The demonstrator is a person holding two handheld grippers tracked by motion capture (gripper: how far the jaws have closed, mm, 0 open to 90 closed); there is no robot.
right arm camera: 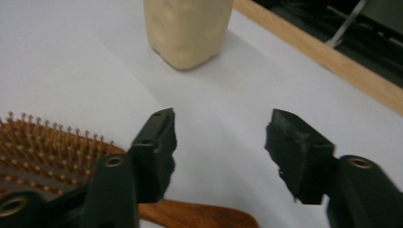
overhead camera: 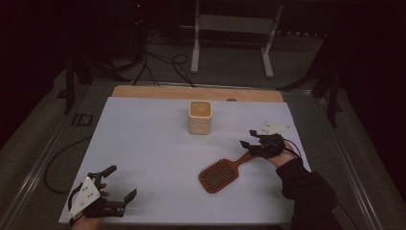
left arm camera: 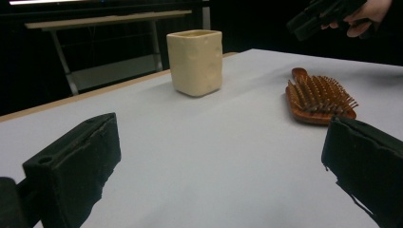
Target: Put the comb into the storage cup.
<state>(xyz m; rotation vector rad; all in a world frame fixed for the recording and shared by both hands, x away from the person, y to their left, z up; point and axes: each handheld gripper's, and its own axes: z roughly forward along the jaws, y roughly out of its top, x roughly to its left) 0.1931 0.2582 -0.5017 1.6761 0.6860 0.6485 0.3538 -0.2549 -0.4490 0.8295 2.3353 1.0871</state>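
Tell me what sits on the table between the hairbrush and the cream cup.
Nothing: in the high view the stretch between the hairbrush and the cream cup is bare white table. The left gripper view shows the same gap.

My left gripper hangs with jaws wide over the white surface. A cream cup stands near its far edge. The wooden hairbrush lies bristles-up at right.

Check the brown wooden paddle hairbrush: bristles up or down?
Bristles up. The brown wooden paddle hairbrush lies flat on the white table, its pins pointing upward in the left gripper view and the right gripper view.
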